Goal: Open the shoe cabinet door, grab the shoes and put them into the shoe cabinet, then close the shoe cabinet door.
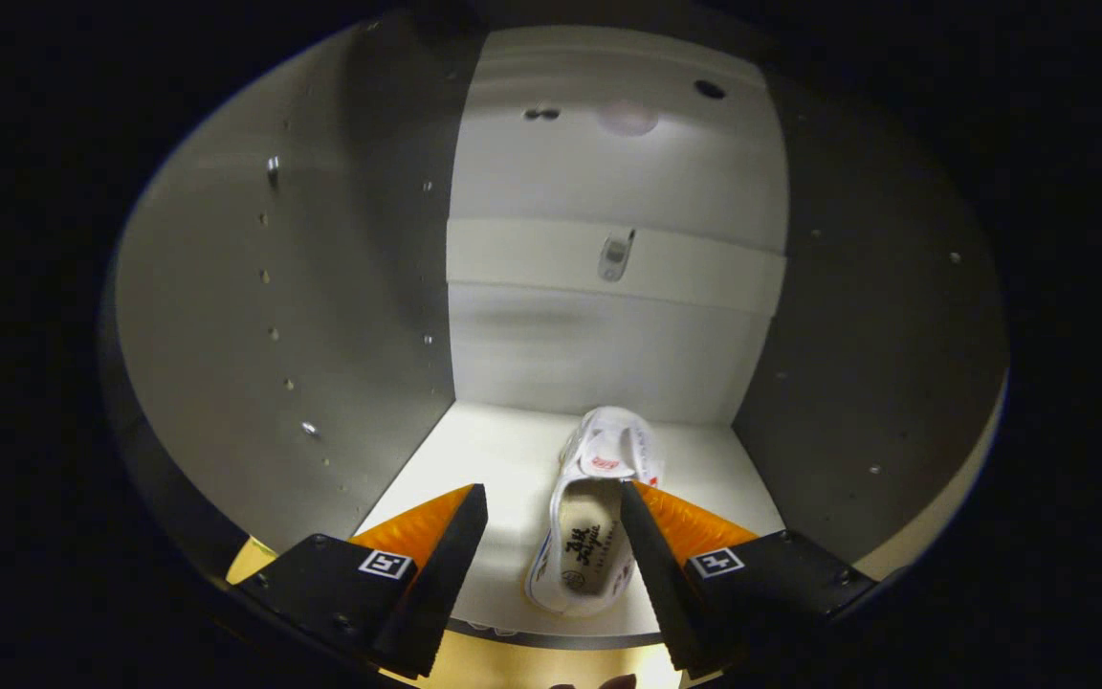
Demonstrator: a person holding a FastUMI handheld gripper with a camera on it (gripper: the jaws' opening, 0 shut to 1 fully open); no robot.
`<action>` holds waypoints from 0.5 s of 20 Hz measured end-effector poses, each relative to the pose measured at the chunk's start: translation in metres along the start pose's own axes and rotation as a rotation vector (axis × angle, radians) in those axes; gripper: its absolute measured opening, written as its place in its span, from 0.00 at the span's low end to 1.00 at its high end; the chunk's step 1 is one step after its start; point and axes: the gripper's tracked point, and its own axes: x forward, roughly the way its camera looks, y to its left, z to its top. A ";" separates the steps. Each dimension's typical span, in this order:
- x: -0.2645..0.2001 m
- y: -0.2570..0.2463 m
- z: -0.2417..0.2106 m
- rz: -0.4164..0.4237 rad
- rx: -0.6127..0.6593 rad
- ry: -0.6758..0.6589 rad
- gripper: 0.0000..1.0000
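A white shoe (589,536) with a strap and a printed insole lies on the white floor (489,459) of the shoe cabinet, toe pointing toward the back wall (599,344). My gripper (551,490) is open just inside the cabinet opening. The heel half of the shoe sits between the fingers, close against the right finger (651,536). The left finger (451,545) is well apart from the shoe. The shoe rests on the floor panel, and neither finger presses on it as far as I can tell.
The cabinet's left side wall (321,316) and right side wall (876,335) have rows of small shelf-pin holes. A horizontal rail with a metal fitting (615,256) crosses the back wall. There is bare floor to the left of the shoe.
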 end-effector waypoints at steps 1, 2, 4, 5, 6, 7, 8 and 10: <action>-0.012 -0.007 0.009 -0.020 0.000 -0.029 0.89; -0.029 -0.016 0.018 -0.044 -0.008 -0.059 0.95; -0.063 -0.023 0.035 -0.071 -0.017 -0.126 1.00; -0.080 -0.024 0.043 -0.077 -0.016 -0.154 0.99; -0.097 -0.026 0.049 -0.091 -0.014 -0.178 0.99; -0.118 -0.029 0.054 -0.104 -0.015 -0.204 0.98; -0.139 -0.034 0.060 -0.121 -0.019 -0.230 0.98; -0.180 -0.037 0.065 -0.139 -0.024 -0.267 0.98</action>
